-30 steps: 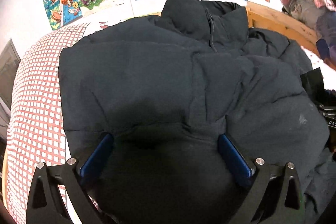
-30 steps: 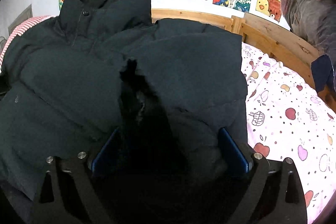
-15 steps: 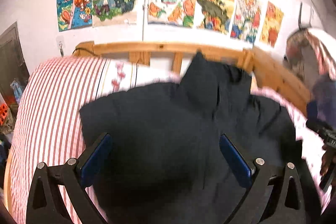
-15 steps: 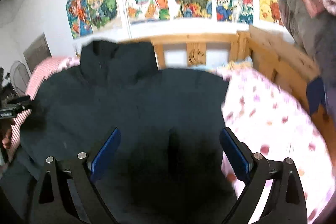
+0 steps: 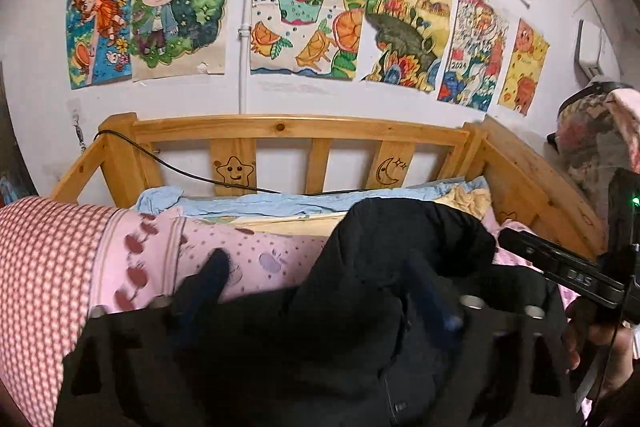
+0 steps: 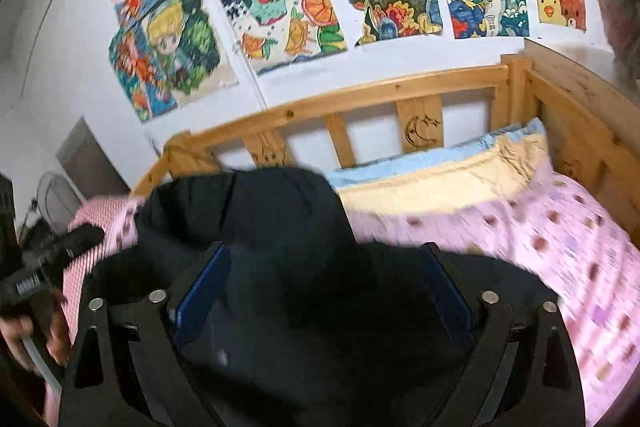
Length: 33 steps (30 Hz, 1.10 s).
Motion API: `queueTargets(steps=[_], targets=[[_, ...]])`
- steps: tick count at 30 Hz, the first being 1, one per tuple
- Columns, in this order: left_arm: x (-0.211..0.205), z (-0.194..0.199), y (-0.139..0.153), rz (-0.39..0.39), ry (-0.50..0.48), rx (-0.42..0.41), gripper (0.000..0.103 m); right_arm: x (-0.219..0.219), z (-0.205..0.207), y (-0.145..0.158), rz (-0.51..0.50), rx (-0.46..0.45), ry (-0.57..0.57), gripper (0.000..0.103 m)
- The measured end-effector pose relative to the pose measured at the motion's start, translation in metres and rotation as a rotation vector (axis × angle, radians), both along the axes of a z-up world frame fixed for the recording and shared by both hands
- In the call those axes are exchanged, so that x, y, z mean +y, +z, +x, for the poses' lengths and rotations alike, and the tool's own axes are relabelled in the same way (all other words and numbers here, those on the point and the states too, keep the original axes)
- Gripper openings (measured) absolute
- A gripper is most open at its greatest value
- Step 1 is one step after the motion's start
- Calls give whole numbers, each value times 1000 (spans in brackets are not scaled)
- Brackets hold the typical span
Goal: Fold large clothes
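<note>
A dark puffer jacket [image 5: 400, 247] lies on the pink bed, its collar end bulging toward the headboard. My left gripper [image 5: 316, 295] is blurred by motion. Its jaws are closing, still wide apart, with a bunch of jacket fabric and a snap button between them. My right gripper [image 6: 324, 287] hovers over the jacket [image 6: 260, 219]. Its blue pads [image 6: 204, 291] stand apart with dark fabric between them, and those jaws are closing too. Each wrist view catches the other gripper at its edge, held in a person's hand [image 5: 592, 339].
A wooden headboard [image 5: 280, 127] with star and moon carvings stands close ahead, and a side rail [image 6: 580, 131] runs along the right. Blue and yellow pillows [image 6: 440, 179] lie against it. A red checked quilt [image 5: 40, 267] is at the left. Clothes [image 5: 592, 139] hang at the far right.
Both grippers have risen and moved toward the headboard, so the wall and headboard now fill the views. The jacket sits lower in frame. The left jaws have narrowed.
</note>
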<state>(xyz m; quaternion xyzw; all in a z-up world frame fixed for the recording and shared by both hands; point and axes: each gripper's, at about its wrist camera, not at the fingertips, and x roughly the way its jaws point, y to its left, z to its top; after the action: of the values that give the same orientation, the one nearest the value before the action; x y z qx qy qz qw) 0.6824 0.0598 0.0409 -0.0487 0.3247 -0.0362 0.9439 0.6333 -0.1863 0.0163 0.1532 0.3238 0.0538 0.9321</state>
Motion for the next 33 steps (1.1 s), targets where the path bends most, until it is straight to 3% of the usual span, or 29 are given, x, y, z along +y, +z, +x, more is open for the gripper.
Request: queueTargets(steps=[2, 3, 5, 6, 8, 10, 20, 26, 33], targets=[[-2, 11, -5, 2, -1, 16, 52, 4, 23, -5, -1, 9, -18, 68], [-2, 16, -8, -2, -5, 27, 48, 5, 34, -10, -1, 25, -29, 60], [1, 20, -11, -31, -31, 37, 17, 5, 51, -20, 10, 50, -45, 56], [2, 20, -11, -42, -43, 44, 10, 6, 56, -25, 15, 56, -52, 52], [5, 14, -9, -47, -40, 36, 7, 7, 63, -31, 23, 63, -50, 38], [10, 6, -6, -74, -47, 33, 7, 10, 61, -33, 23, 54, -35, 14], [27, -65, 22, -66, -162, -12, 5, -3, -14, 5, -41, -69, 20, 6], [6, -107, 0, 95, -265, 52, 5, -2, -64, 10, -163, -70, 83, 5], [-24, -113, -56, 278, -284, 202, 5, -1, -90, -28, -252, 48, 116, 4]])
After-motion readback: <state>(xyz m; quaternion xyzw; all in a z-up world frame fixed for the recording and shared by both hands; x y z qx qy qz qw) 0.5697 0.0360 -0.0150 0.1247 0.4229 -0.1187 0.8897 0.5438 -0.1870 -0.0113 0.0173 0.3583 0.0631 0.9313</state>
